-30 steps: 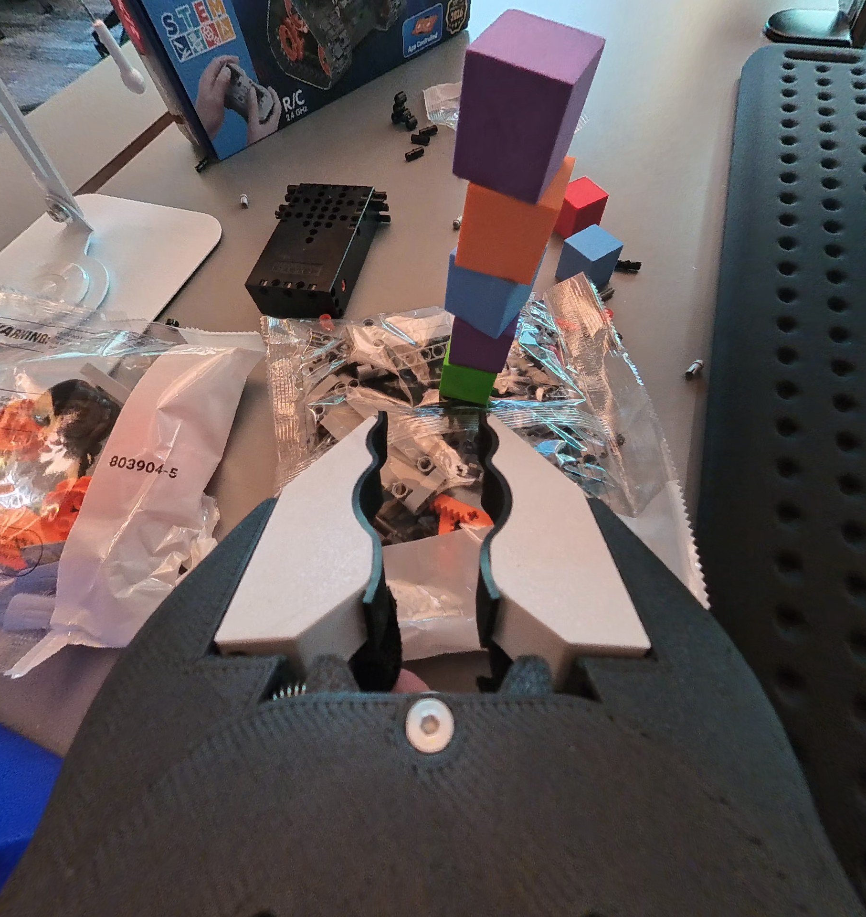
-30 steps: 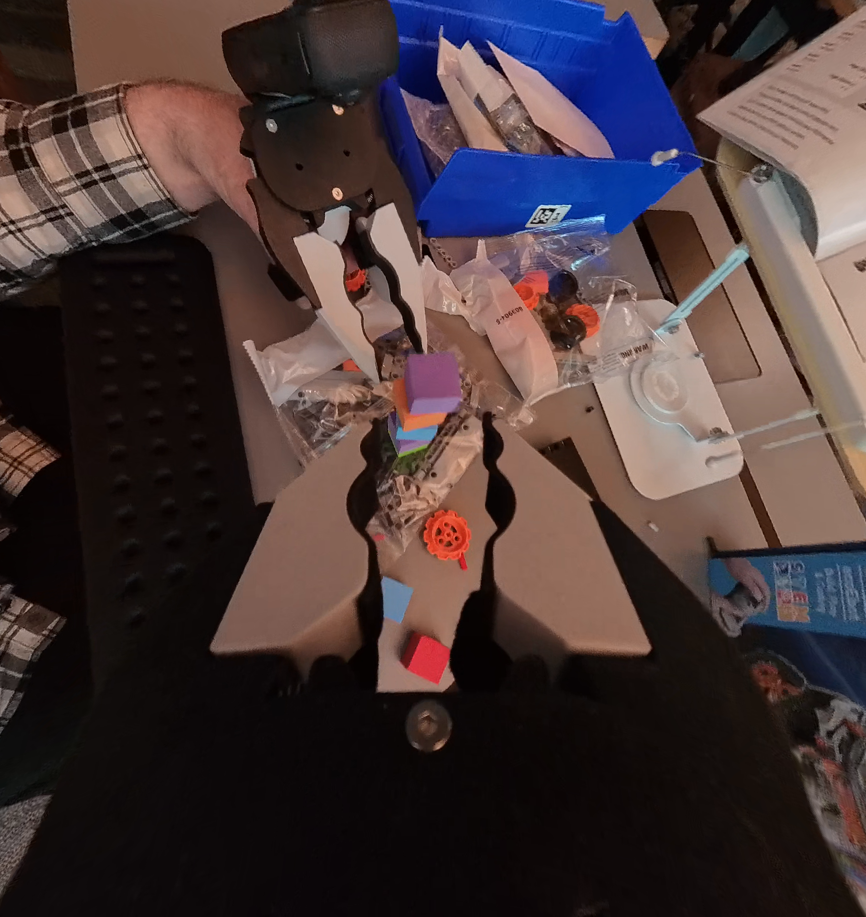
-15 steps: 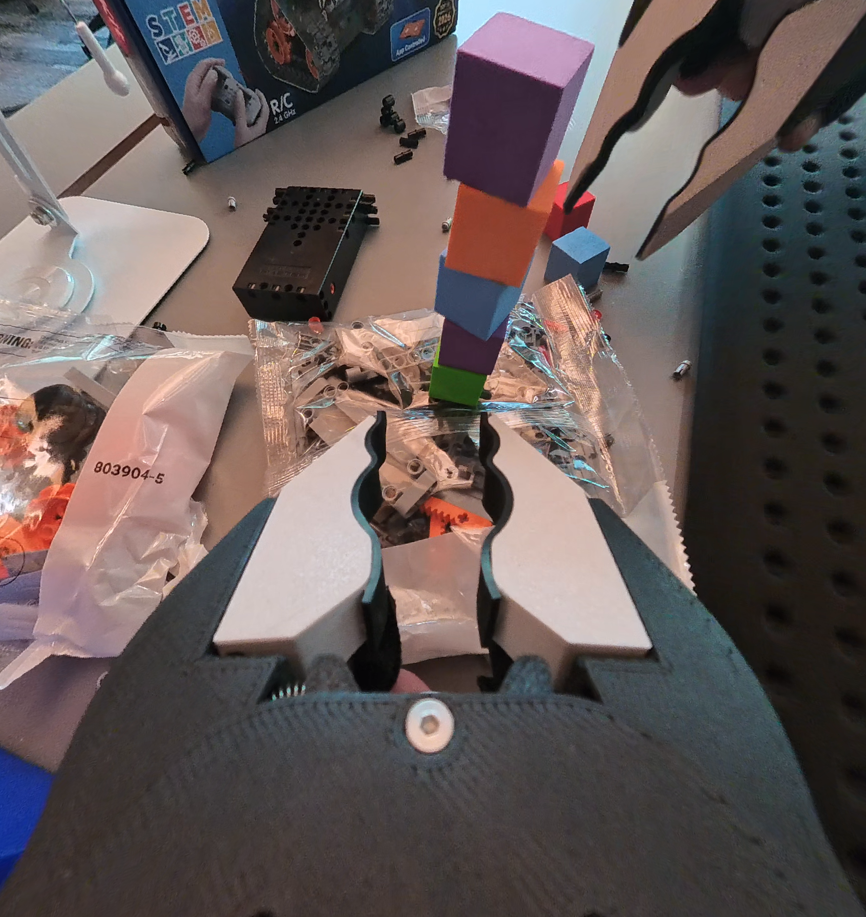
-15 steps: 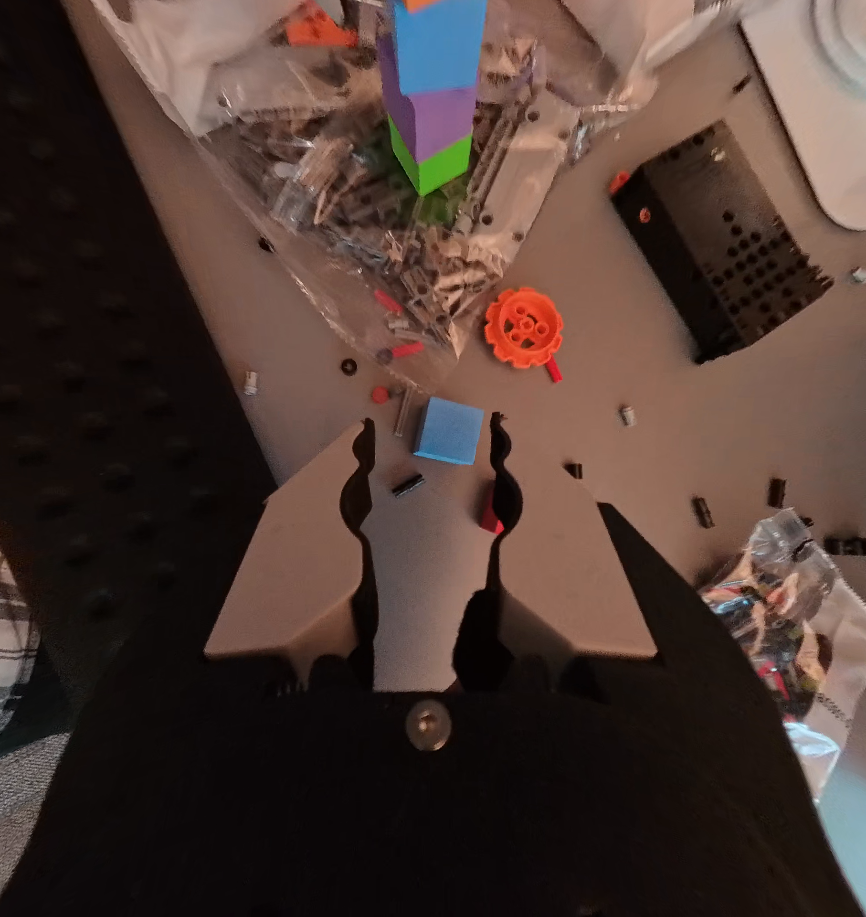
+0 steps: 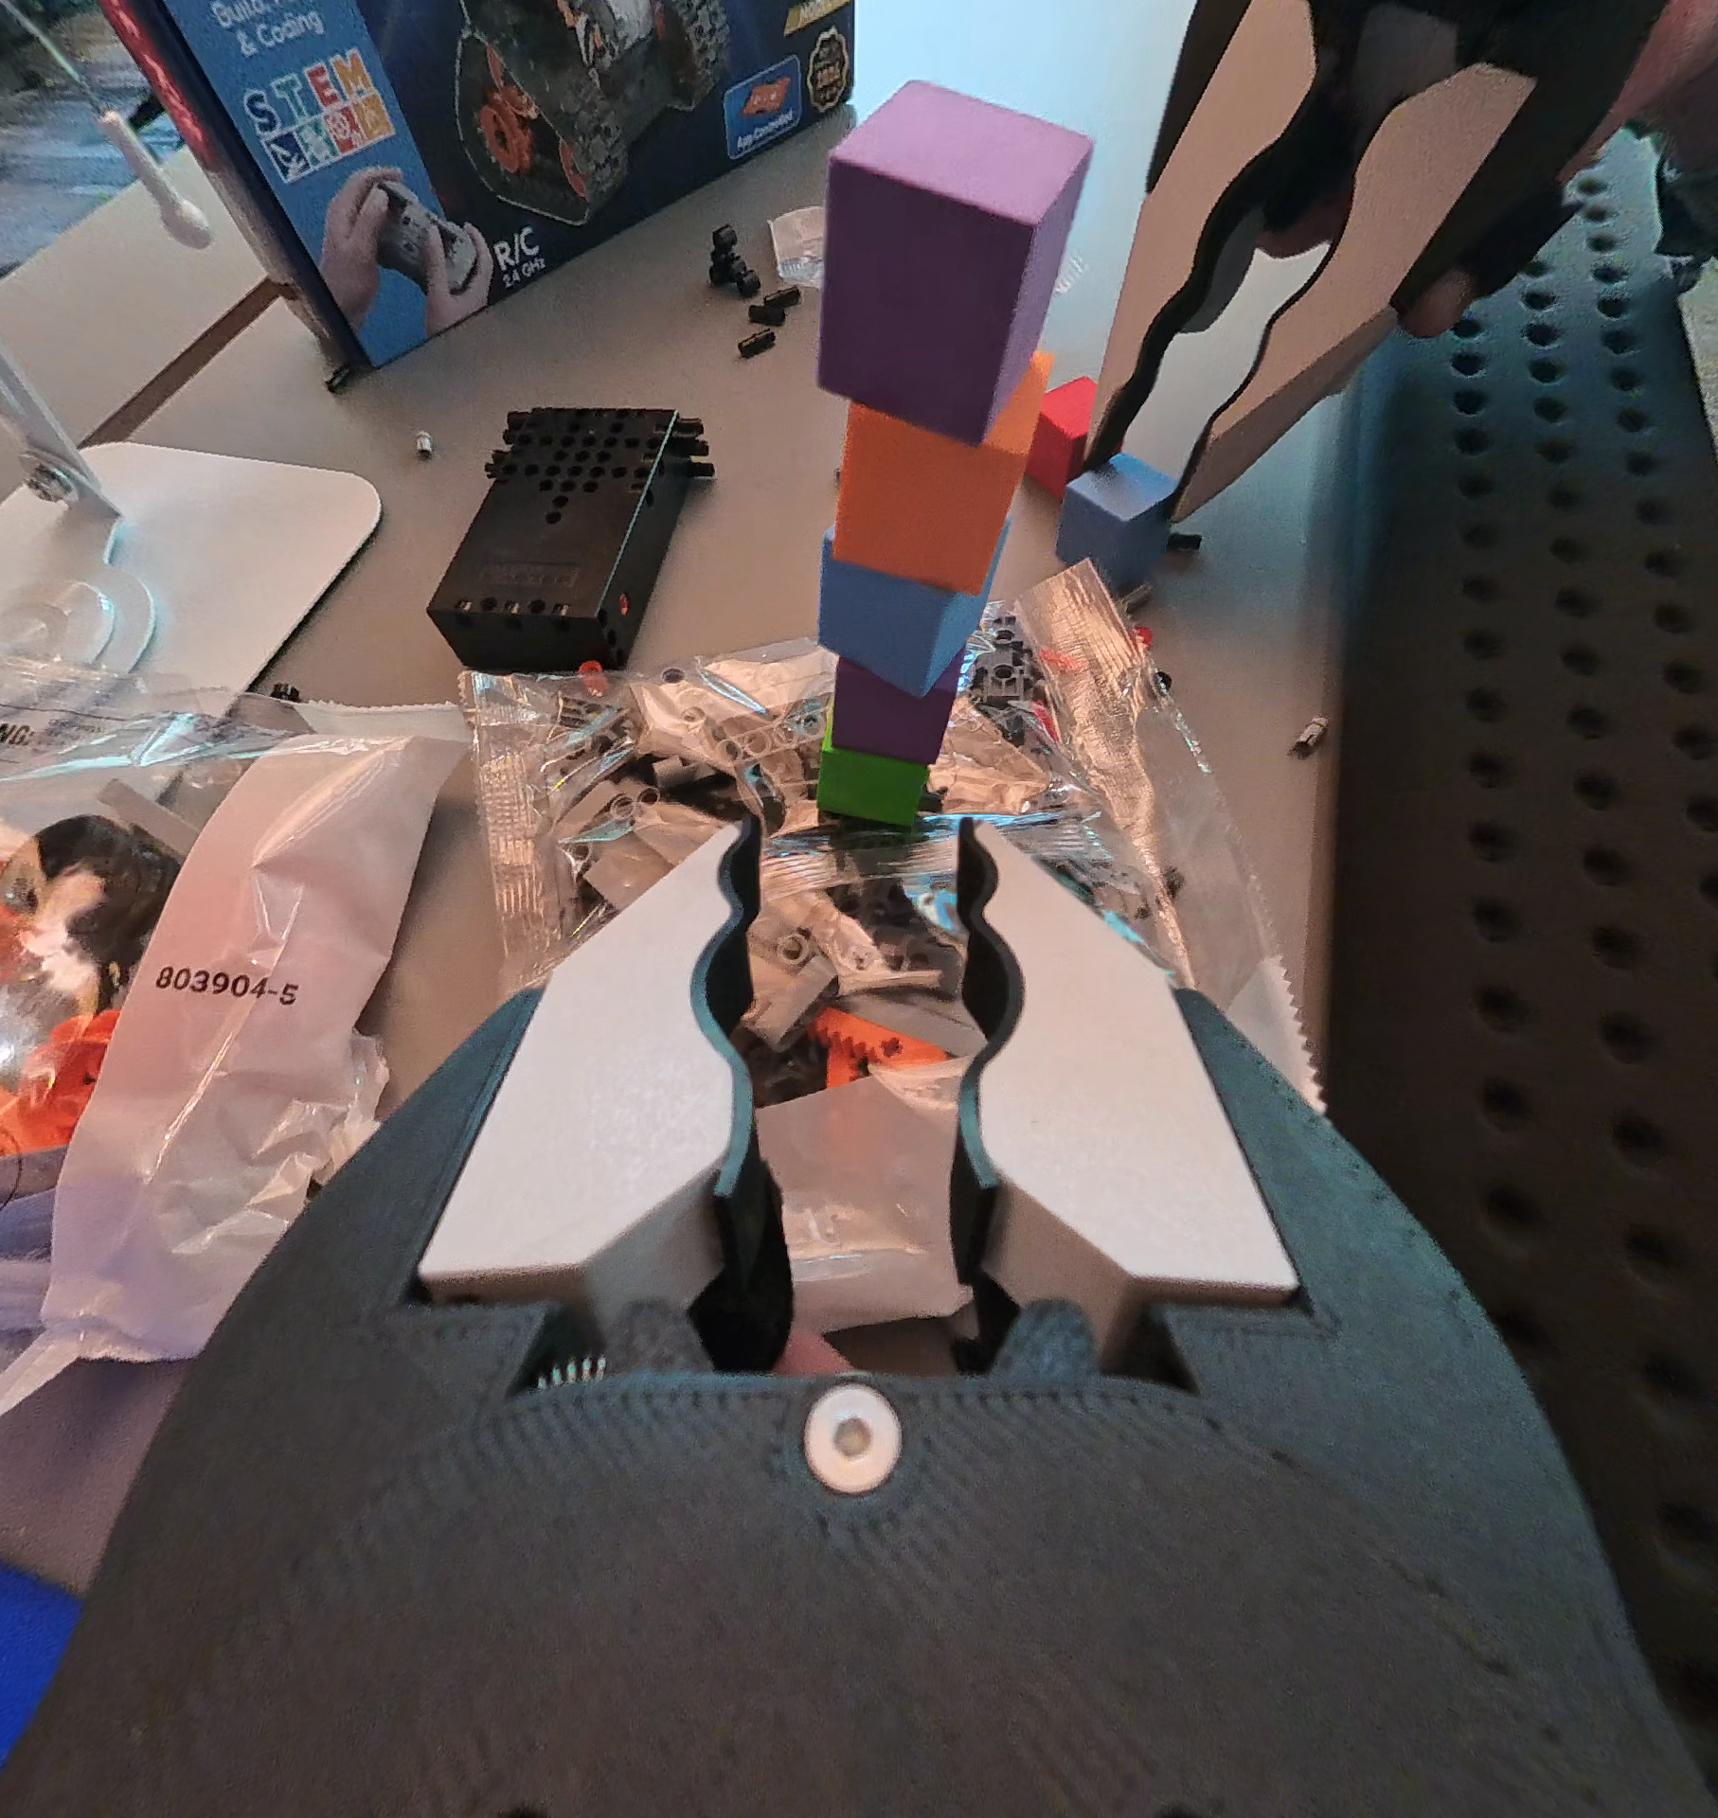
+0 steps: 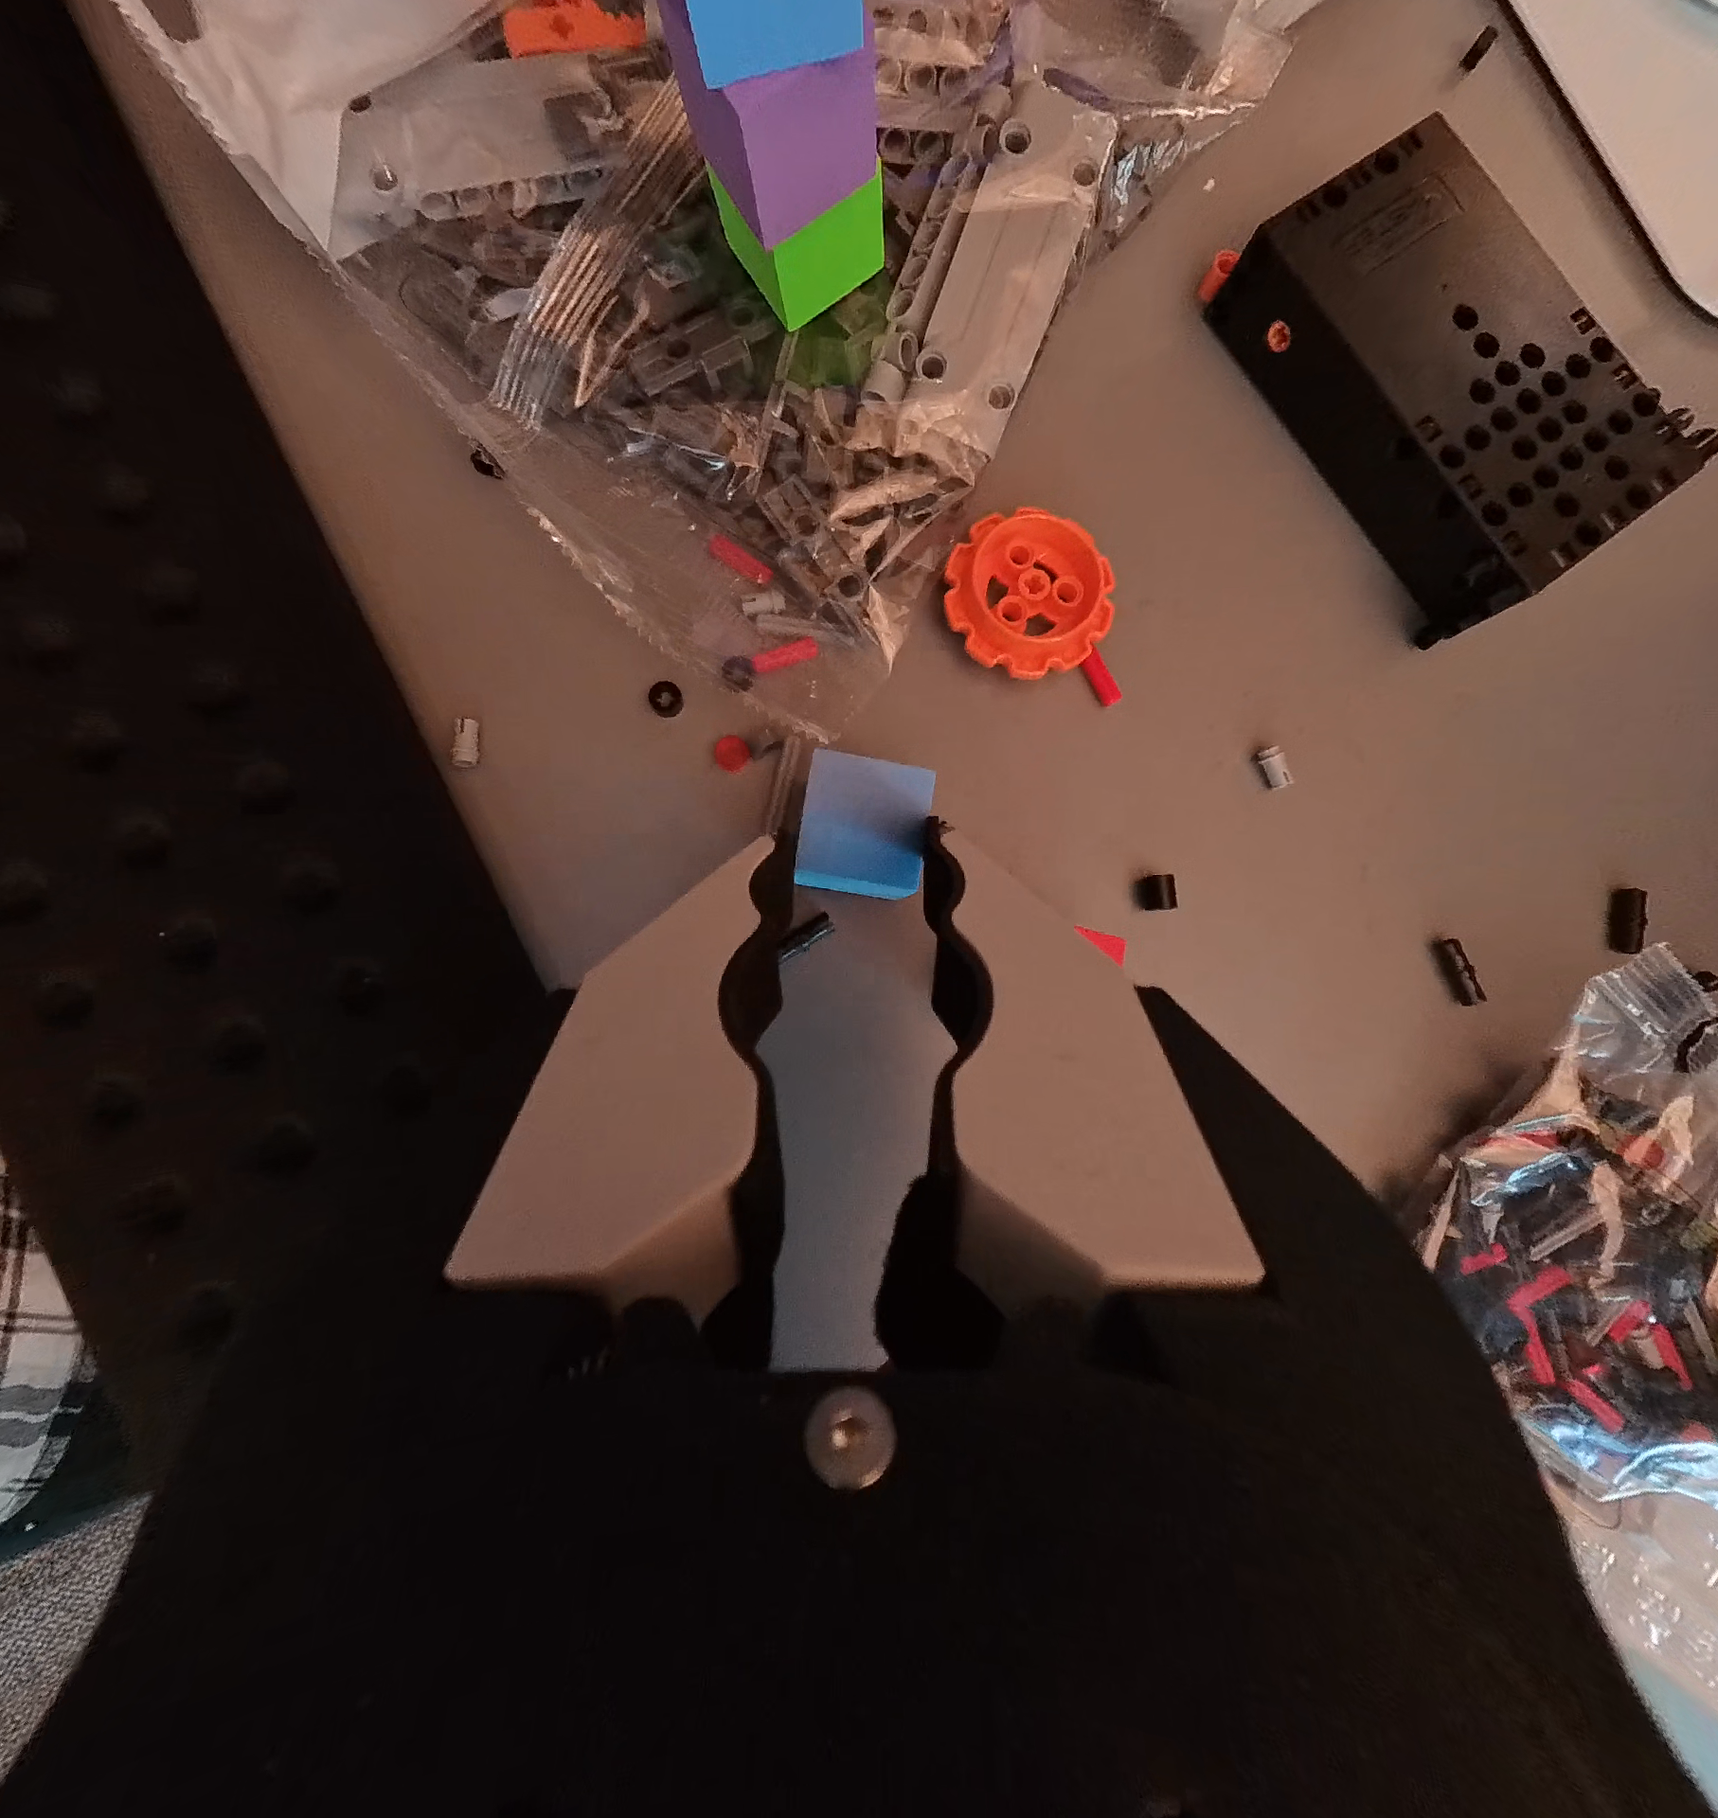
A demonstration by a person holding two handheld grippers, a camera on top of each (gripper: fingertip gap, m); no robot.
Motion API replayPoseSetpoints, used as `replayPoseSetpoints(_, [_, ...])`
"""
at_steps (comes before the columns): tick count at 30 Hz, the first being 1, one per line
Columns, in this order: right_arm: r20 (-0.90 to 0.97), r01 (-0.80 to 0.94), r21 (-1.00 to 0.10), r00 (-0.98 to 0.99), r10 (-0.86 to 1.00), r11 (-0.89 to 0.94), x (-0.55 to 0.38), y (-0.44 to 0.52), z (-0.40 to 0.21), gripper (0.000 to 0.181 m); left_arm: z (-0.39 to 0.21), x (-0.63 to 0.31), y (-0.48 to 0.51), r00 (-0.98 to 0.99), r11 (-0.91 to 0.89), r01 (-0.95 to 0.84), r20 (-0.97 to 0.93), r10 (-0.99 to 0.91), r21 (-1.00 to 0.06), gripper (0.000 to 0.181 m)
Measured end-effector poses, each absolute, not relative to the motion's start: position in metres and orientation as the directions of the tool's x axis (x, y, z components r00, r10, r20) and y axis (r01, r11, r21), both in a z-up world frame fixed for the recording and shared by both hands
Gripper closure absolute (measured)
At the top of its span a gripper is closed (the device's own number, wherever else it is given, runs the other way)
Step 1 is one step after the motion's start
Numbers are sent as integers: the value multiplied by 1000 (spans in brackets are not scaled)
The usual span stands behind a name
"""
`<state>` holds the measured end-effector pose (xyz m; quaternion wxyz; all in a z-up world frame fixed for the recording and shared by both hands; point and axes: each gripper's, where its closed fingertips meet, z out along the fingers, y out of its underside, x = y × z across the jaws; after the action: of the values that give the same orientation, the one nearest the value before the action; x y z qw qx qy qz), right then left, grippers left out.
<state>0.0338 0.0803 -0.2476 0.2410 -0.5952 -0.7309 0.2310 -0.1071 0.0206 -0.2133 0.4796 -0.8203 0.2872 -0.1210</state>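
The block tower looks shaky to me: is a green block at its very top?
No, a purple block tops the block tower, while the green block sits at its base.

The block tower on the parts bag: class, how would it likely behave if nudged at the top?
The tower would probably topple: its five blocks sit twisted and offset. Its green base block rests on a lumpy clear parts bag, likely an unsteady footing. The matte blocks look light, so they'd likely scatter.

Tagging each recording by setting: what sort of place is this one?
Probably a hobby or office desk given over to a building kit: a kit box, clear bags of parts and a foam block tower on a grey tabletop.
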Motion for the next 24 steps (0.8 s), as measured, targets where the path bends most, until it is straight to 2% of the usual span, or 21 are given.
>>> replayPoseSetpoints(6, [88, 720, -659, -217, 972, 220, 36, 59, -224, 157, -212, -96, 24, 793, -360, -396, -117, -597, -845, 128])
replayPoseSetpoints(15, [55, 651, -726, -269, 962, 223, 30, 34, -207, 157, -222, -87, 34, 779, -365, -471, -185, -600, -803, 121])
replayPoseSetpoints(18, [44, 639, -737, -282, 958, 222, 26, 29, -207, 157, -222, -90, 45, 792, -371, -486, -218, -571, -791, 127])
replayPoseSetpoints(24, [23, 631, -749, -282, 959, 203, 26, 28, -211, 157, -234, -84, 55, 783, -409, -509, -212, -585, -757, 152])
